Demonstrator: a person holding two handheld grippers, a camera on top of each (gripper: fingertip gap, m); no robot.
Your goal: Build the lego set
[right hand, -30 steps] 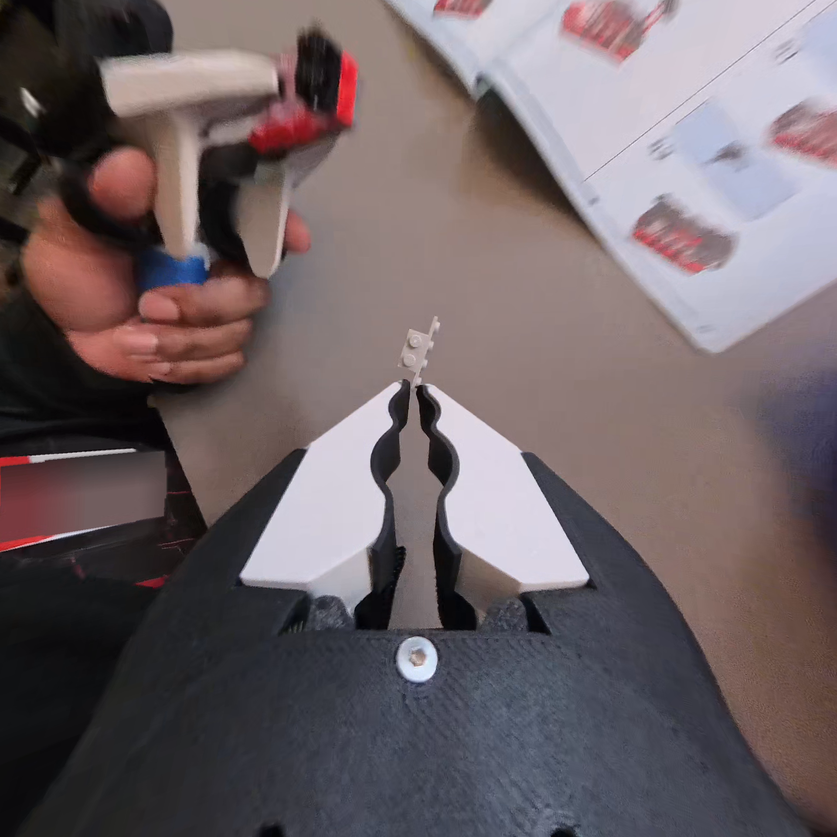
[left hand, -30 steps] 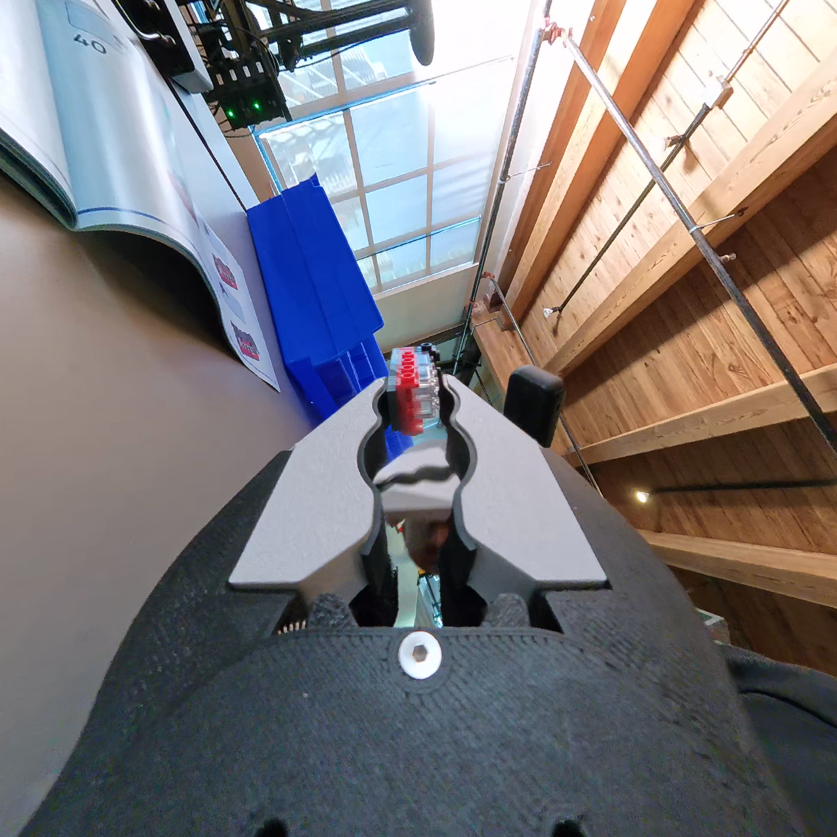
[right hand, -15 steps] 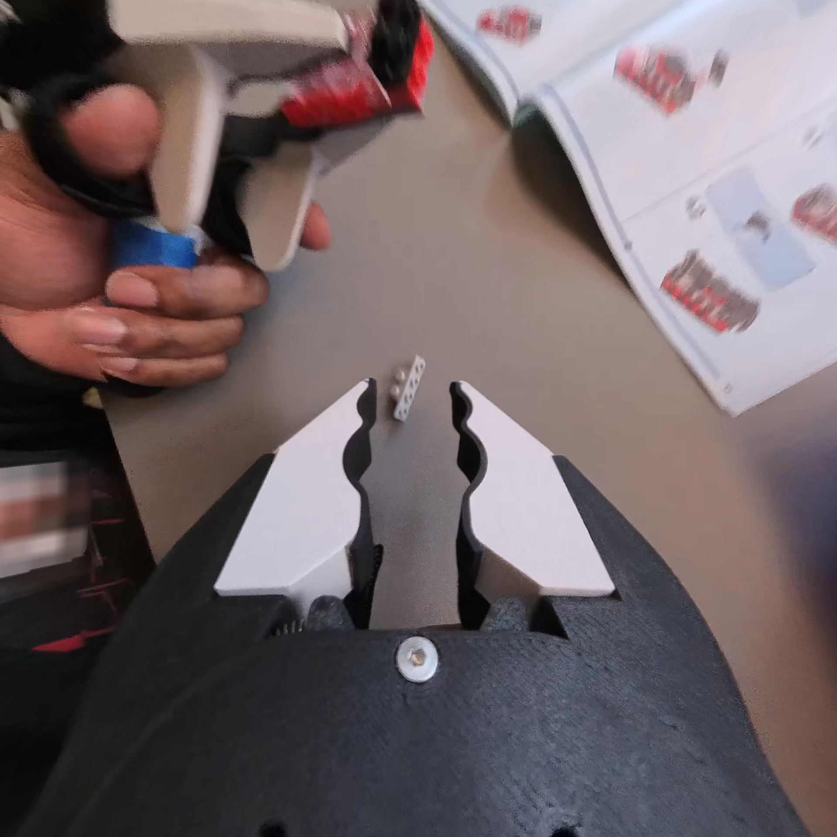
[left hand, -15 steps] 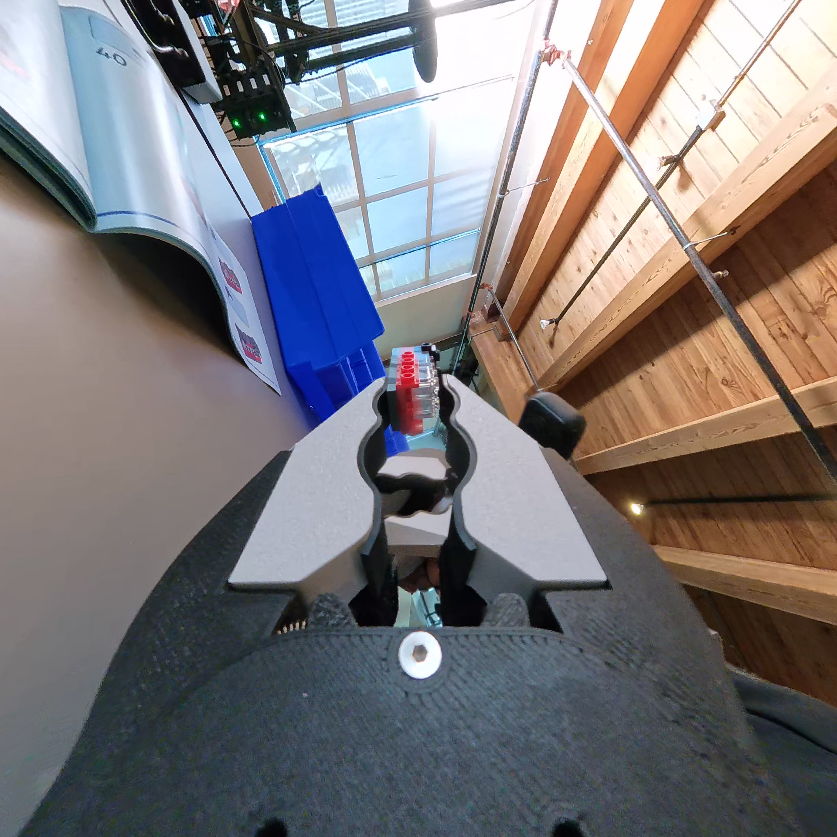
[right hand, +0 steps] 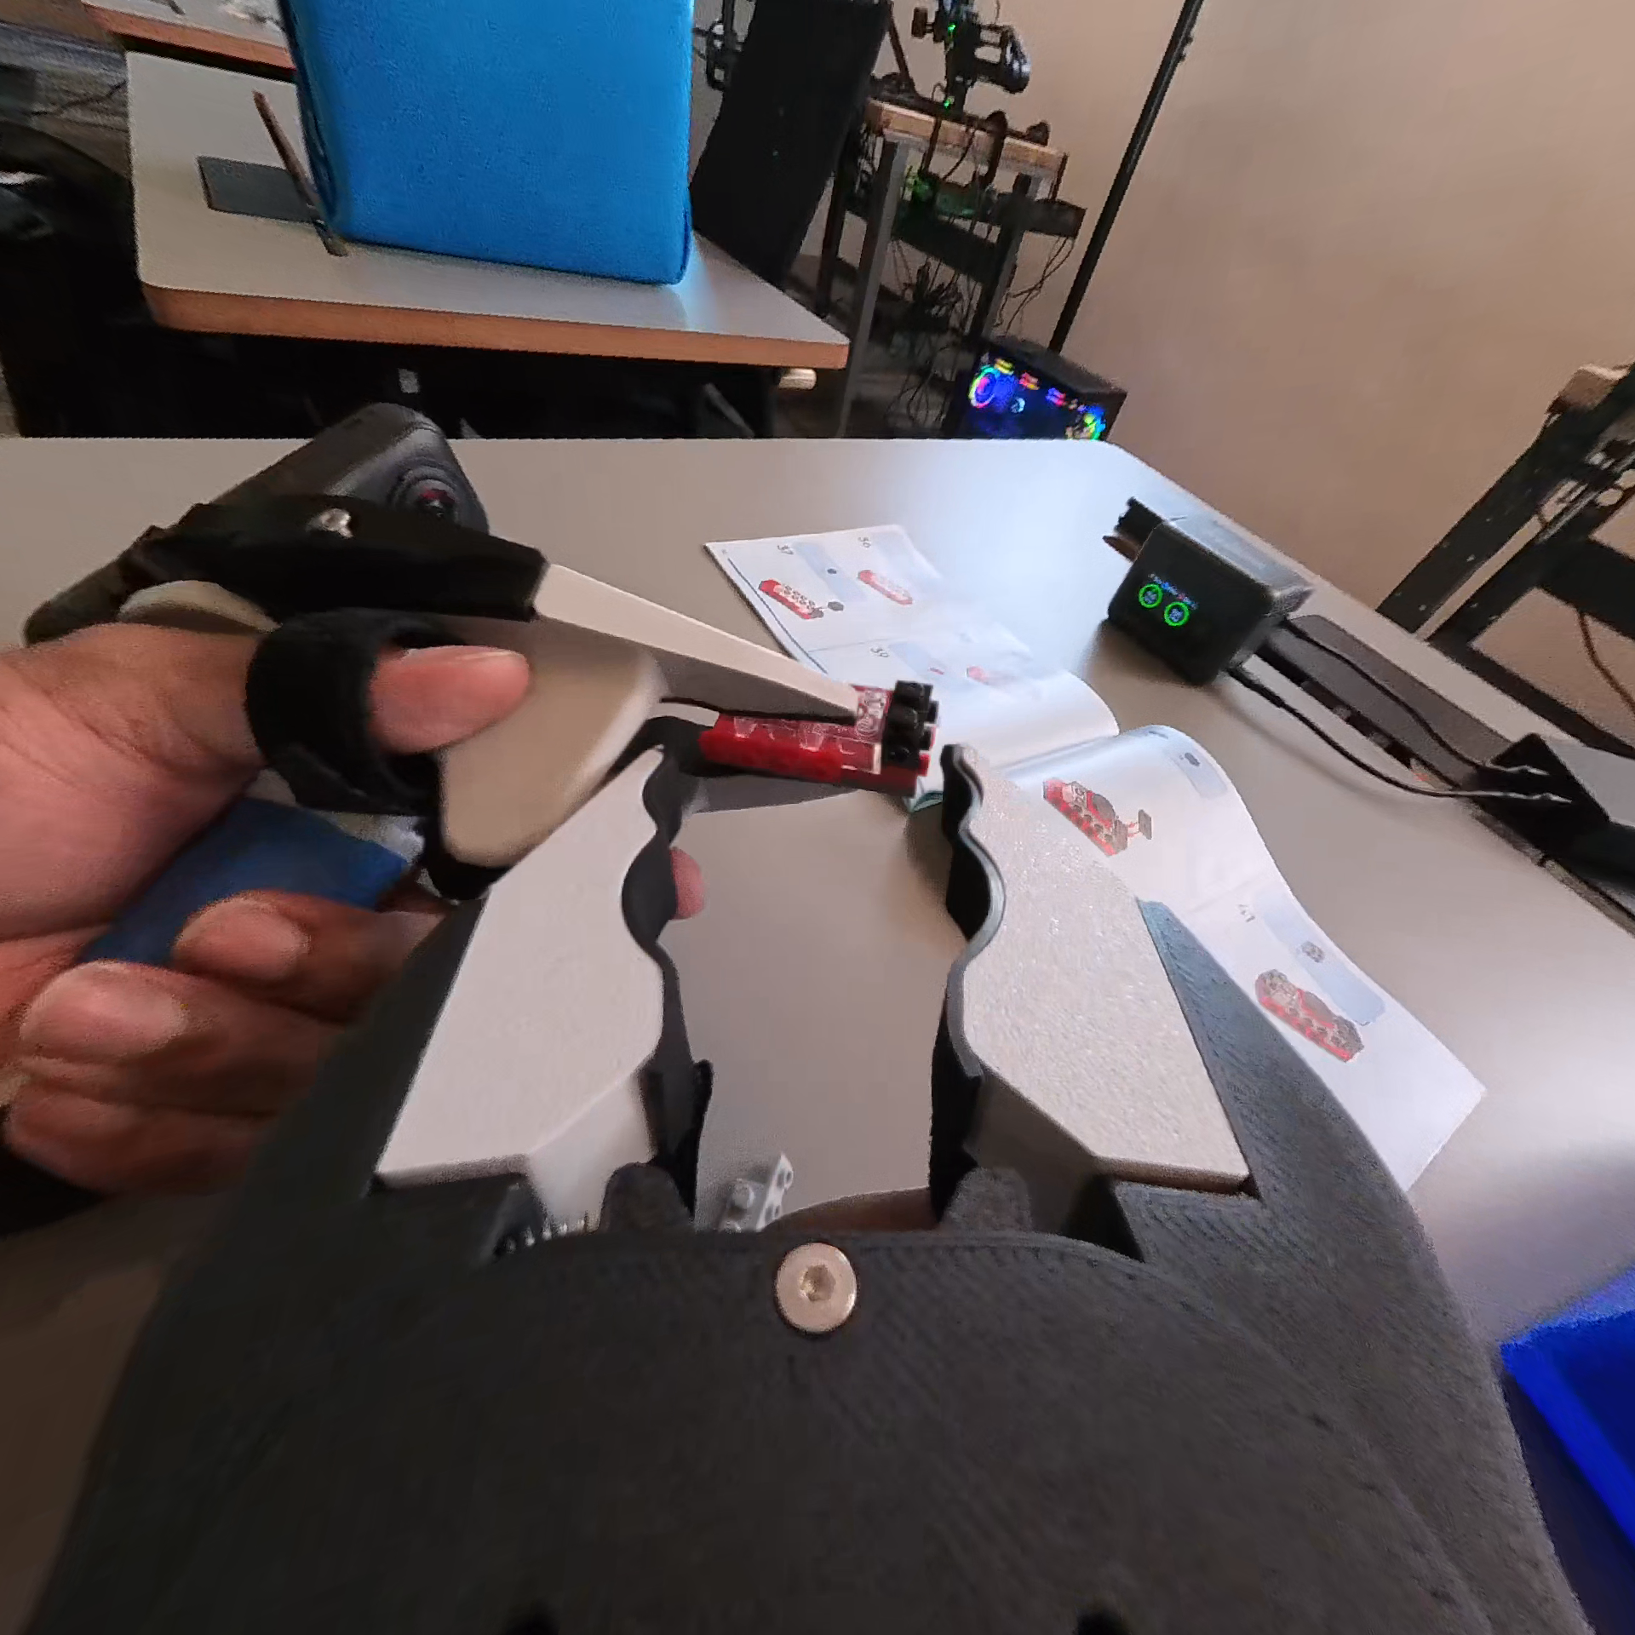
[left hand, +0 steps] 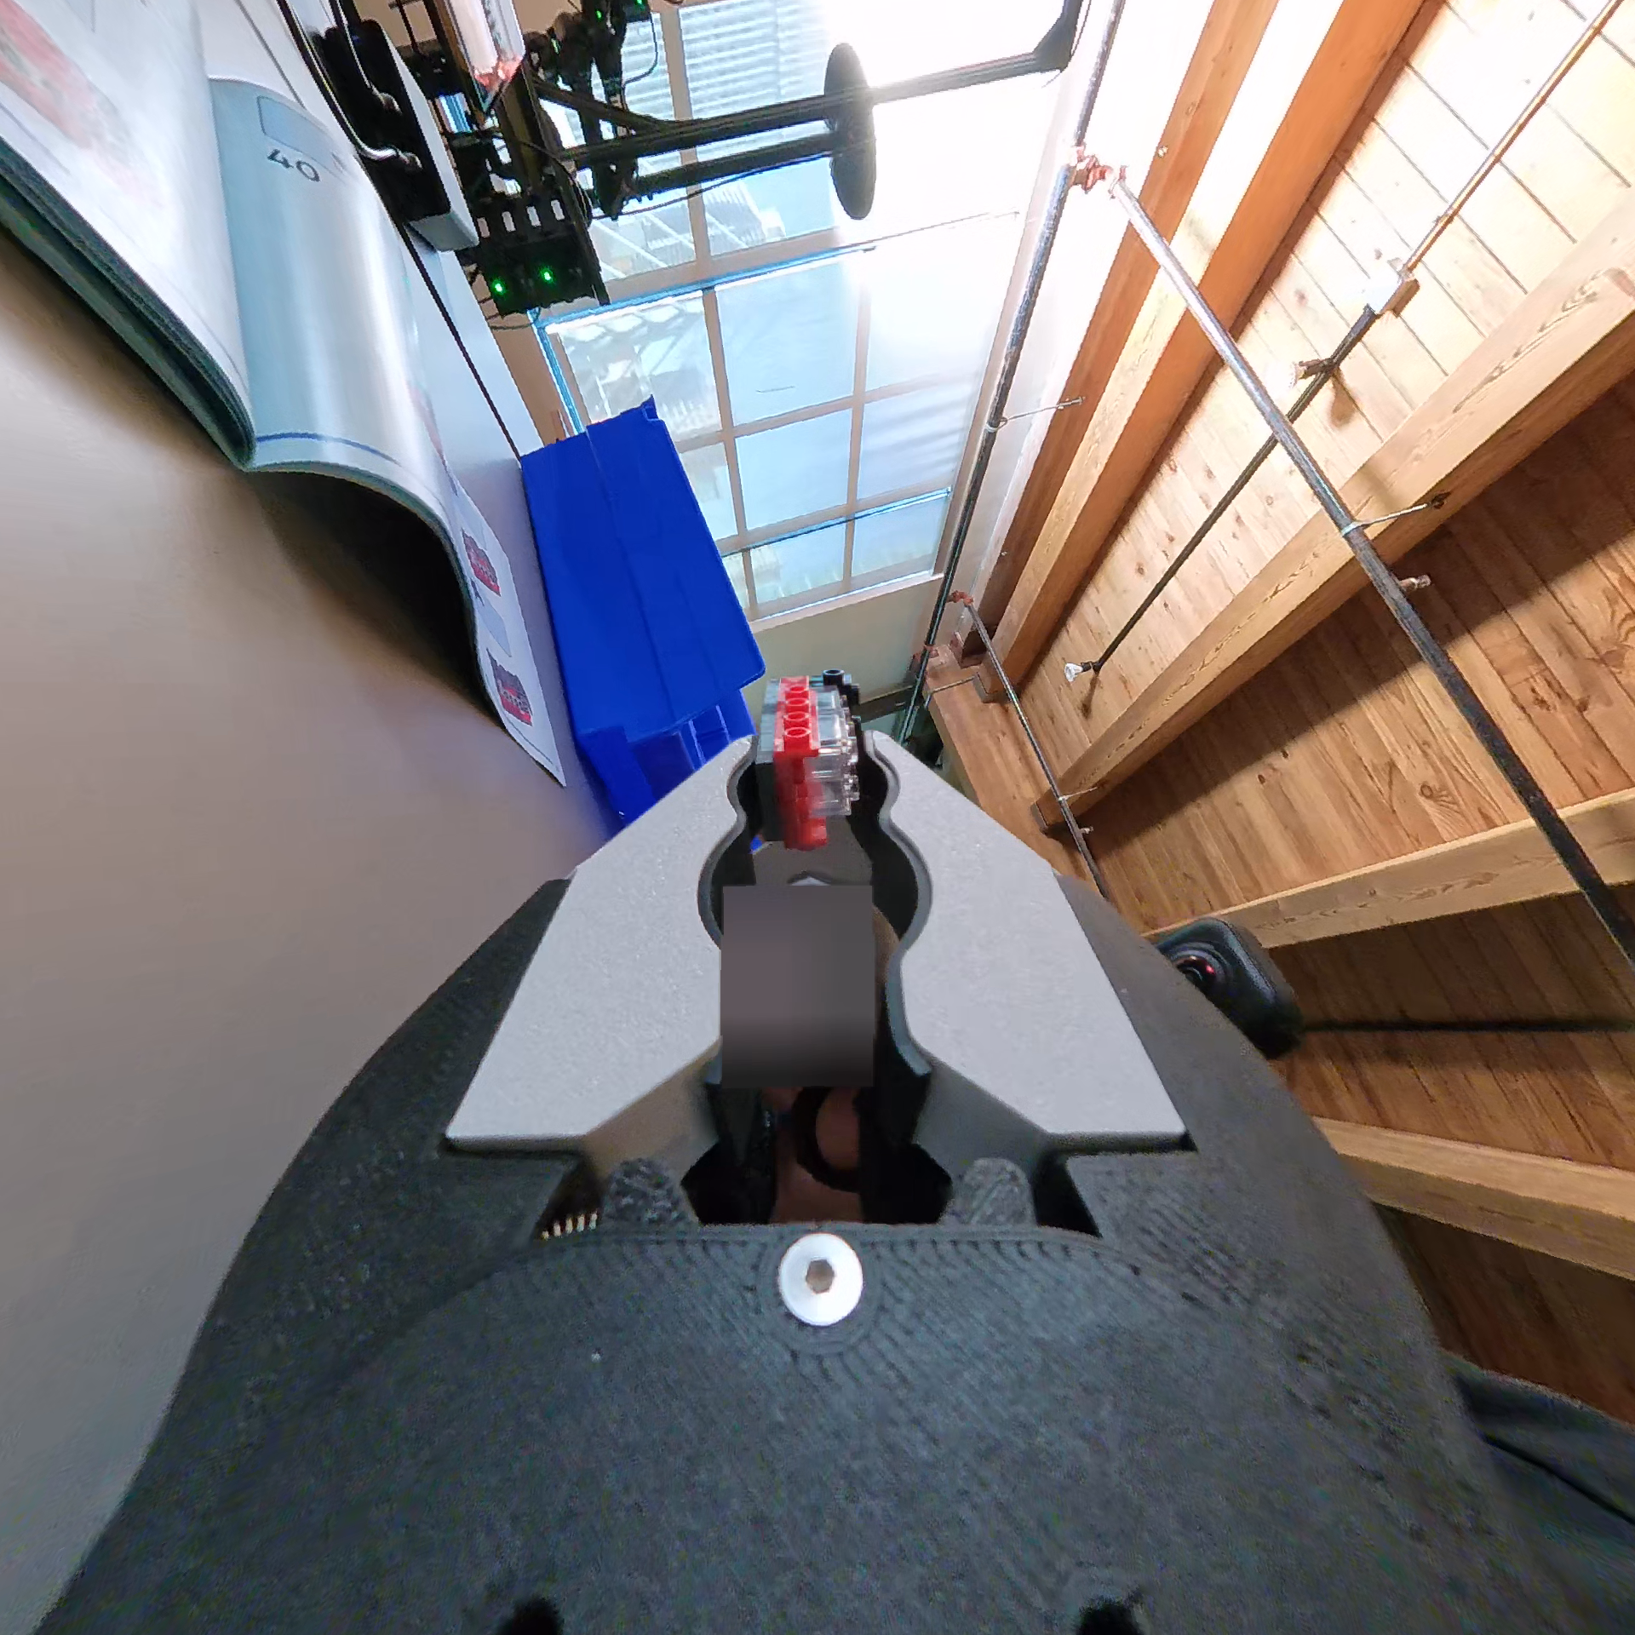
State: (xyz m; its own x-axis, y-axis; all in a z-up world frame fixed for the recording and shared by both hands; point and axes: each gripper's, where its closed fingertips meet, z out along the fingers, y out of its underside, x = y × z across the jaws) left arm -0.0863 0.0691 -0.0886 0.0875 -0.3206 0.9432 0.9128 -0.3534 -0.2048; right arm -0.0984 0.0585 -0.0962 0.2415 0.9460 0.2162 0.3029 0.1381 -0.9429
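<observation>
Right gripper (right hand: pixel 809 787), pinching a small grey plate (right hand: pixel 759 1190) a second ago, now stands spread wide and empty; the plate lies on the bench (right hand: pixel 1017 495) near its front edge, low between the fingers at their base. Beyond, the left gripper (right hand: pixel 863 717) clamps the red-and-black lego assembly (right hand: pixel 823 734), unchanged, long axis along its fingers, black end outward. Farther back lies the open instruction booklet (right hand: pixel 1150 849).
</observation>
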